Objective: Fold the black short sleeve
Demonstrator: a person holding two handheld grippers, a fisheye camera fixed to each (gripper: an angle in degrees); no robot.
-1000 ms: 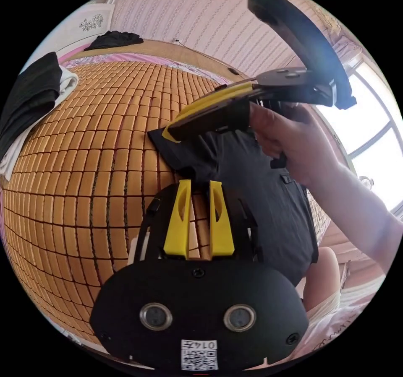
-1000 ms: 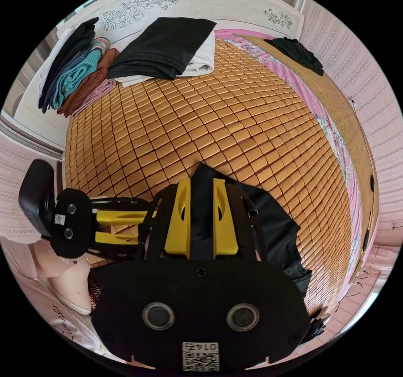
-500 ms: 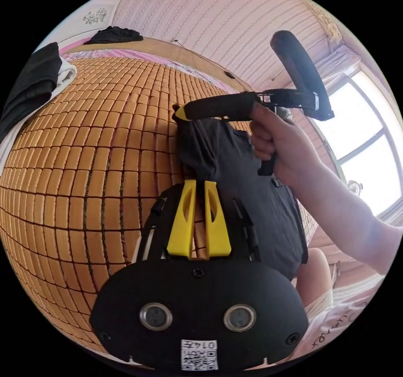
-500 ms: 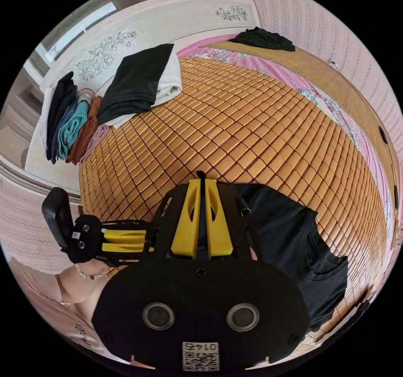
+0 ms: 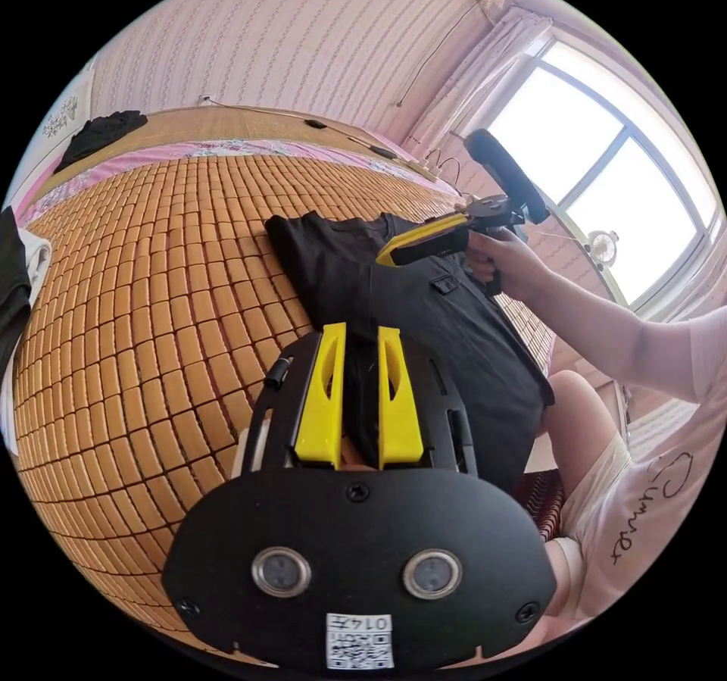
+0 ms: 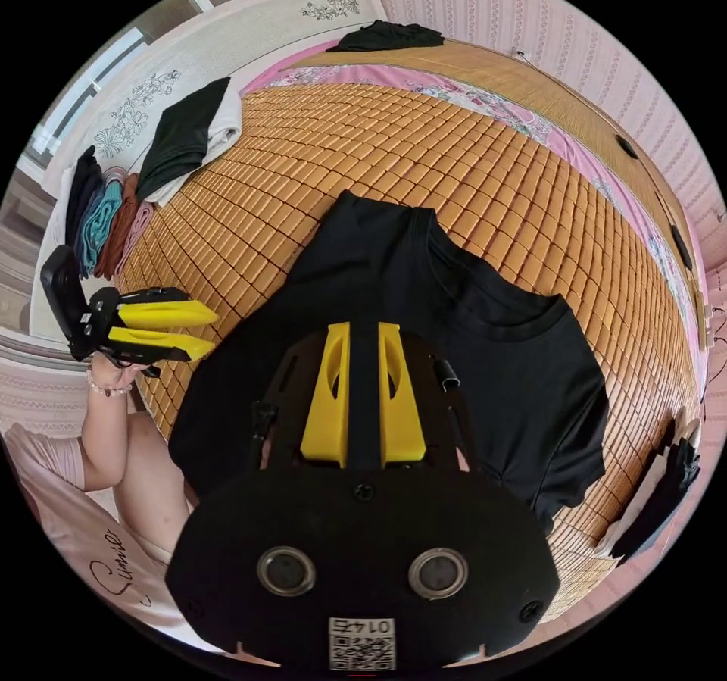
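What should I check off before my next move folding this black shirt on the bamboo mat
1. Black shirt spread flat on the bamboo mat: ok, neckline and both sleeves visible.
2. Left tongs free of cloth: ok, jaws apart over the shirt, nothing pinched.
3. Right tongs free of cloth: cannot tell; jaws are apart with black fabric showing between them, contact unclear.
4. Near hem on the mat: not ok, it hangs over the mat's edge by the person's knee.
5. Room to fold: ok, the stack of folded clothes sits far off in the corner.
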